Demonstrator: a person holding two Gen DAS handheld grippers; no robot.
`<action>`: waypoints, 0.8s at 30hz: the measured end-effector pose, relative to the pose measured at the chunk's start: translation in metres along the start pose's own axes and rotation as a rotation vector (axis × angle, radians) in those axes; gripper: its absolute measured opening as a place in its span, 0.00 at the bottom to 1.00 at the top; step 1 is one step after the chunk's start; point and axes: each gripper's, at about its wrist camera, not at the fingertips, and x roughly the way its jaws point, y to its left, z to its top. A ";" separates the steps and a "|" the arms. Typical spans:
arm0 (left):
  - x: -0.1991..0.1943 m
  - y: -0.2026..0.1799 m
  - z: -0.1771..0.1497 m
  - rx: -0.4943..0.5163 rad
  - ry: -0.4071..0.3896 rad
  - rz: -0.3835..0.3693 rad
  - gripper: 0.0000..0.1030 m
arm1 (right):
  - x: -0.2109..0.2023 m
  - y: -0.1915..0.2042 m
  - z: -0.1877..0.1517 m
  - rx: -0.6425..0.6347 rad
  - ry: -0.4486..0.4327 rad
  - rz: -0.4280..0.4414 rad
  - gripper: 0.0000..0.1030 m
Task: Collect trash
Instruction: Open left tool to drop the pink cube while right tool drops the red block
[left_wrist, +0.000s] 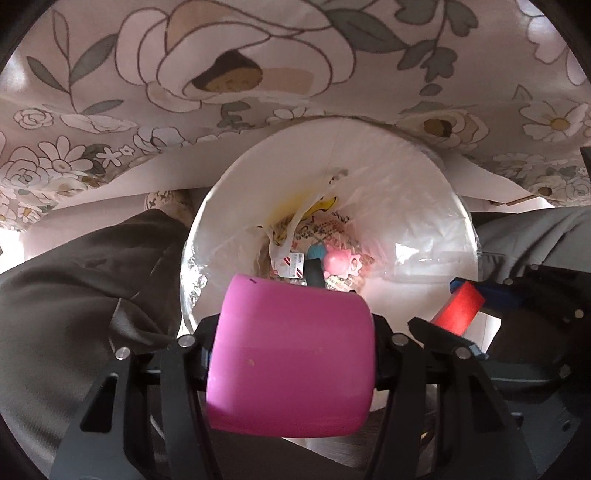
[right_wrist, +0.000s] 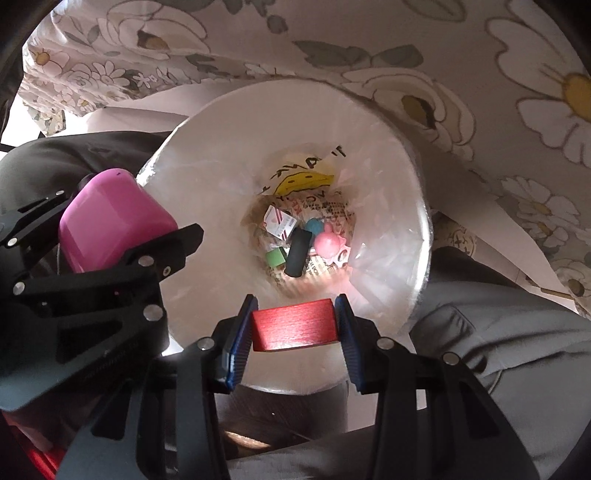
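Backdrop: floral cloth (right_wrist: 517, 92) draped behind; a person's grey trousers (right_wrist: 498, 332) seen beside the bin.
Bin: white lined bin (right_wrist: 207, 177) directly below both grippers; wrappers, black tube (right_wrist: 297, 254), pink toy (right_wrist: 328, 242) seen at bottom.
Left gripper (left_wrist: 291, 354): clamped at mid width on magenta cup (left_wrist: 291, 350), held over rim.
Right gripper (right_wrist: 295, 325): closed narrowly on red block (right_wrist: 295, 325), pads pressed on both sides, held over the near wall of the bin.
Risk: cup sits close to rim edge; early release judged likely to bounce it outside.
Risk: grippers crowded together; collision could be caused during release.
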 end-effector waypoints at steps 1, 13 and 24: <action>0.001 0.000 0.000 -0.002 0.004 -0.001 0.56 | 0.002 0.001 0.001 -0.002 0.004 -0.003 0.44; 0.010 0.001 0.001 -0.020 0.030 -0.018 0.61 | 0.013 0.000 0.008 -0.002 0.034 -0.020 0.52; 0.007 0.002 0.002 -0.022 0.024 -0.014 0.61 | 0.013 0.001 0.008 -0.001 0.029 -0.021 0.52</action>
